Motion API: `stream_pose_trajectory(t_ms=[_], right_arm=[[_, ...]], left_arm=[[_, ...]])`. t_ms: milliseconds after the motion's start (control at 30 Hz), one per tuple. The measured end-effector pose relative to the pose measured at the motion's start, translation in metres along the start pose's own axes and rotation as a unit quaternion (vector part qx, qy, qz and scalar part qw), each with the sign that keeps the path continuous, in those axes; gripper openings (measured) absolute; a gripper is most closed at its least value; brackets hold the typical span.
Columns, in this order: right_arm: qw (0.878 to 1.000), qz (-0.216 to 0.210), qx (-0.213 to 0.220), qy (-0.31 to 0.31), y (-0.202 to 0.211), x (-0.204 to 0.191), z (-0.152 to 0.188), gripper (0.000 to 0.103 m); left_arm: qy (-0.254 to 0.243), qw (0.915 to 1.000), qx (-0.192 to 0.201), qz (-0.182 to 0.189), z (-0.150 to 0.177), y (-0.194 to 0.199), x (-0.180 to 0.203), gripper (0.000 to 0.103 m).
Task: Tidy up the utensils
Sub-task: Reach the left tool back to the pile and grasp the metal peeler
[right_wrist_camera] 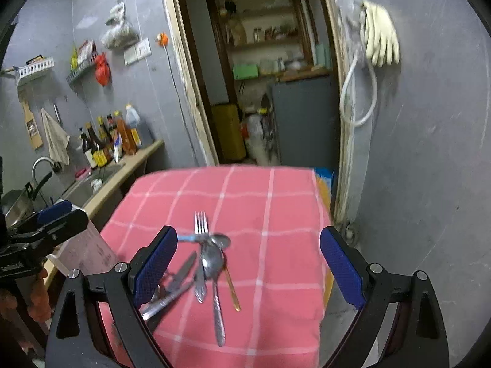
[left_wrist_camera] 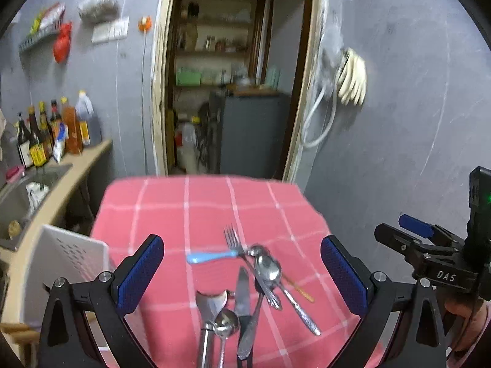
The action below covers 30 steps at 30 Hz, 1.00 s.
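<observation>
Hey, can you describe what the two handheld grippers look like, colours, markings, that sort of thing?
Both are the same build: black frames with triangular cut-outs and silver bolt heads, carrying two fingers faced with blue textured pads. The left gripper shows this in its own camera, as does the right gripper. Seen from the side, the right one bears white "DAS" lettering and a black box with a green light.

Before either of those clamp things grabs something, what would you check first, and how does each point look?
1. Left gripper open, nothing held: ok.
2. Right gripper open, nothing held: ok.
3. Metal cutlery pile lying on the pink checked tablecloth: ok.
4. Pieces lying apart: not ok; the silver fork, spoons and table knife overlap.
5. White perforated bin at the cloth's left edge: ok.
6. Bin's inside free: cannot tell.
</observation>
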State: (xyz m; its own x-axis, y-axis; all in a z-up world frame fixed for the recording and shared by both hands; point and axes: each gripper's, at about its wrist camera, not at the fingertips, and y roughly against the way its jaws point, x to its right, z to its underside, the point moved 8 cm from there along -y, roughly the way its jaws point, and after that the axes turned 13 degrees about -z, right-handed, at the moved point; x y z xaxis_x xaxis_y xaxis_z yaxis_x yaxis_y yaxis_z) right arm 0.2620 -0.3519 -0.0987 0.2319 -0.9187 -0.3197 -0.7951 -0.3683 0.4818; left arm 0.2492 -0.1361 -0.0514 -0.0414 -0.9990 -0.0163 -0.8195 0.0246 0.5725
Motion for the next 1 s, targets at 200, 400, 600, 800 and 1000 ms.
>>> stream_pose_trajectory(t_ms=[200,400,600,800,1000], right_arm=[[0.998,-0.033,-0.053,-0.010,-0.044,0.020,0.032,0.091],[0.992,-0.072,-0.100,-0.011,-0.091,0.015,0.055,0.078],[0.984,-0.103,-0.144,0.001,-0.130,0.003,0.074,0.054],[0.975,-0.131,-0.177,0.015,-0.161,-0.004,0.084,0.047],[0.969,-0.149,-0.196,0.021,-0.187,-0.007,0.085,0.036]], left_arm=[[0.012,0.9968,-0.075,-0.022,0.033,-0.044,0.001,0.103],[0.015,0.9895,-0.139,-0.037,0.066,-0.072,-0.003,0.085],[0.001,0.9803,-0.188,-0.060,0.089,-0.096,-0.006,0.063],[-0.016,0.9731,-0.219,-0.069,0.102,-0.112,-0.006,0.052],[-0.019,0.9699,-0.233,-0.069,0.105,-0.119,-0.004,0.039]])
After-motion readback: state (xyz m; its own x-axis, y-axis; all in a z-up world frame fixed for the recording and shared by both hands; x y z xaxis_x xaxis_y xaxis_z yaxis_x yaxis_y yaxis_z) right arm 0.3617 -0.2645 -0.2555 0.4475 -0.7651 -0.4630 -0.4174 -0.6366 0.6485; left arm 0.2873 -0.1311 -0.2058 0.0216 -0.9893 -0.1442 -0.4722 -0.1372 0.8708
